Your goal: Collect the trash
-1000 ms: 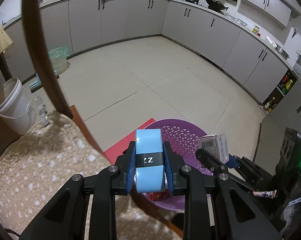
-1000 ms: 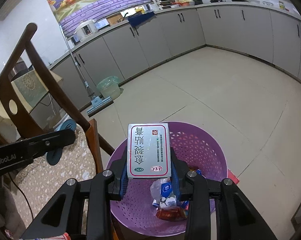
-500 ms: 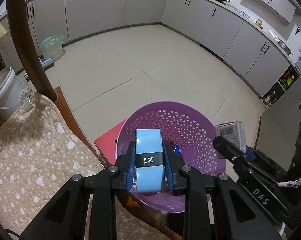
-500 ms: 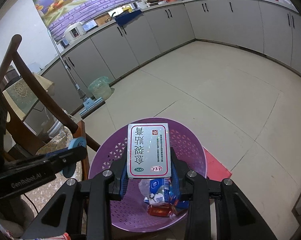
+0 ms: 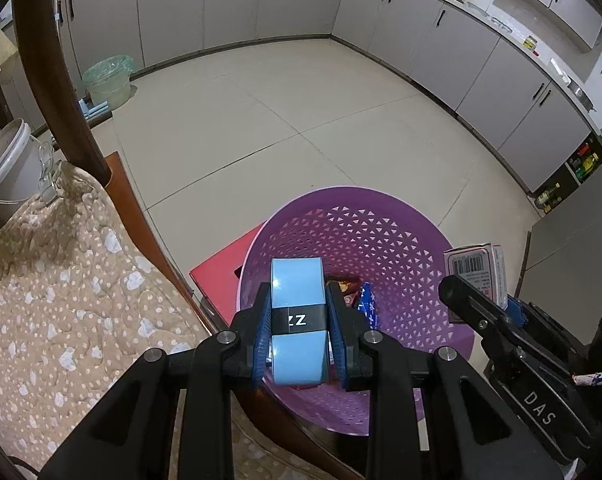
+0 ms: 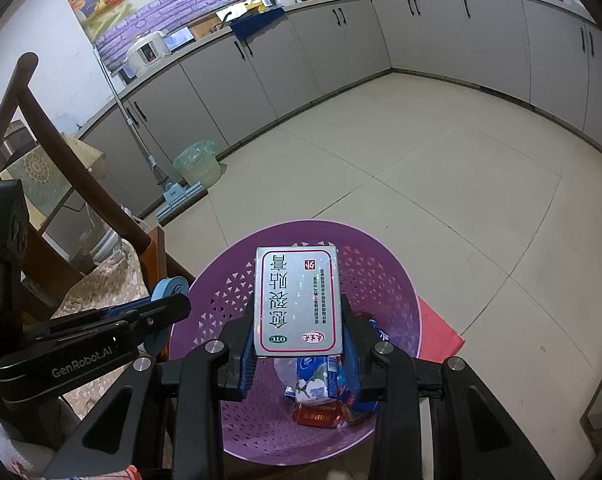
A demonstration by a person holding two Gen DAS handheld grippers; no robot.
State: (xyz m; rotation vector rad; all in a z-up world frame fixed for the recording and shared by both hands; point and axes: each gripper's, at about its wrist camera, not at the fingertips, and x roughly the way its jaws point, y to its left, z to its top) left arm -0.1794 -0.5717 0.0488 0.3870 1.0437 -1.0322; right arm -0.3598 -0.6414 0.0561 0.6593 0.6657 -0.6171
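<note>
Blue tape roll and cardboard box, both clamped over the basket.

Your left gripper [image 5: 297, 320] is closed on the tape roll [image 5: 297, 320] across its flat sides: stiff, light, smooth, likely to roll out. Your right gripper [image 6: 299, 340] pinches the medicine box [image 6: 297, 300] by its side edges: light, crushable, so grip gently. Both hang above the purple basket [image 6: 229, 292], wrappers [image 6: 321, 396] inside.

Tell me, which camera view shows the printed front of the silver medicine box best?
The right wrist view: the medicine box faces the camera, held over the purple basket. The left wrist view shows only its barcode end.
</note>
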